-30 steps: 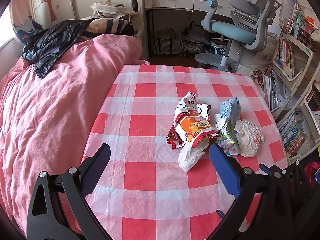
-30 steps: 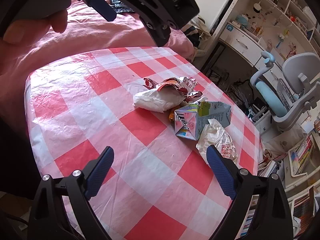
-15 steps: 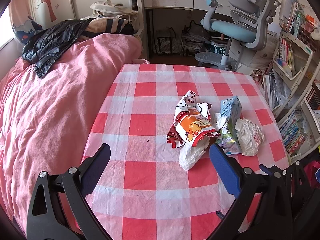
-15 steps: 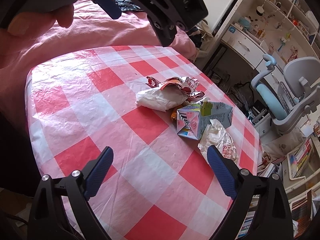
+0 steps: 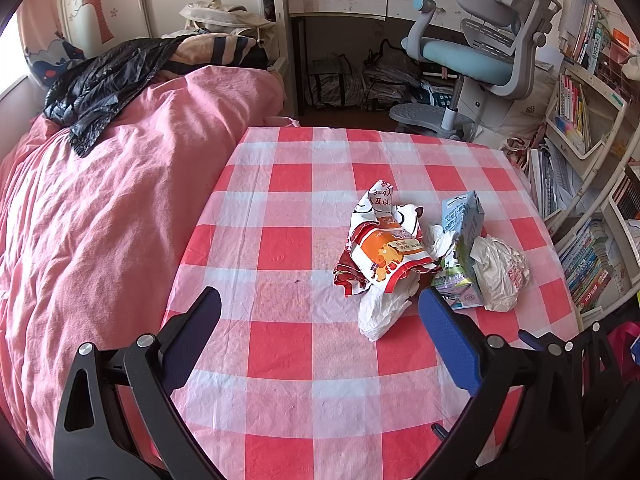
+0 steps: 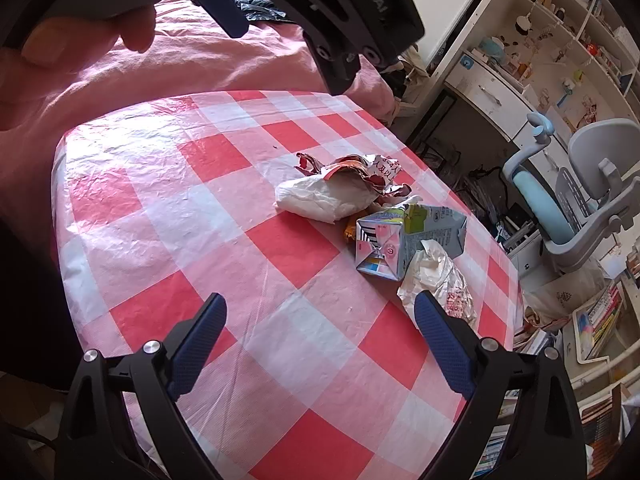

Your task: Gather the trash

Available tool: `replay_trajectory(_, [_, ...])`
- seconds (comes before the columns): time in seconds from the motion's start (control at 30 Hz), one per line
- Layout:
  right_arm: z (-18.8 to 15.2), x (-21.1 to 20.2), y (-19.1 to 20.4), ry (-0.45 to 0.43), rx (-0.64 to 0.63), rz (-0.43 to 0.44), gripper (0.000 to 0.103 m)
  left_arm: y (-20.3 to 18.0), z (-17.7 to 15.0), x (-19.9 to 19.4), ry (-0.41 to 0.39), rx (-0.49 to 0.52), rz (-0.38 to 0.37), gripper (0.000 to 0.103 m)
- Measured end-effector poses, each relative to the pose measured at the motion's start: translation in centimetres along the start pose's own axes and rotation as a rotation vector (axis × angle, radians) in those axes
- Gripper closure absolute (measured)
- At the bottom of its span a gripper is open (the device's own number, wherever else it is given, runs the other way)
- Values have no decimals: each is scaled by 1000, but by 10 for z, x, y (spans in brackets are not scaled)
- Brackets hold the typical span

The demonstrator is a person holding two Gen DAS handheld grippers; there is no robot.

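Both grippers nearer trash pile (image 5: 424, 256) — jaws spread.

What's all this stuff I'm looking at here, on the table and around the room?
Table: one, red-and-white checked cloth, beside the bed.
Snack wrapper: one, red, orange and white, crumpled, mid-table.
White bag: one, under the wrapper's near edge.
Carton: one, pale blue, lying on its side.
Crumpled paper: one, white, against the carton.
Bed cover: one, pink.
Jacket: one, black, on the bed.
Desk chair: one, grey and blue.
Left gripper: open, above the table.
Right gripper: open.
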State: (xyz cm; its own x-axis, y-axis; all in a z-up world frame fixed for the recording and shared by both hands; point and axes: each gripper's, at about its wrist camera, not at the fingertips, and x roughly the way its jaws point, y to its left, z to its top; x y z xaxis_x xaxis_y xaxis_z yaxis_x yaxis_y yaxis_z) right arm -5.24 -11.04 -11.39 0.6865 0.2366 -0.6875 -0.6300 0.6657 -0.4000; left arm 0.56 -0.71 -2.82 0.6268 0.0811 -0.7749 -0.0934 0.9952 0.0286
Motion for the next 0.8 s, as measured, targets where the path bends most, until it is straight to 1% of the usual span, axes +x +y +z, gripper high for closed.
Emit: replay_trajectory(0.8, [-2,-1,9,5,-47,-6,12,1,1,0,2,-2,2,7])
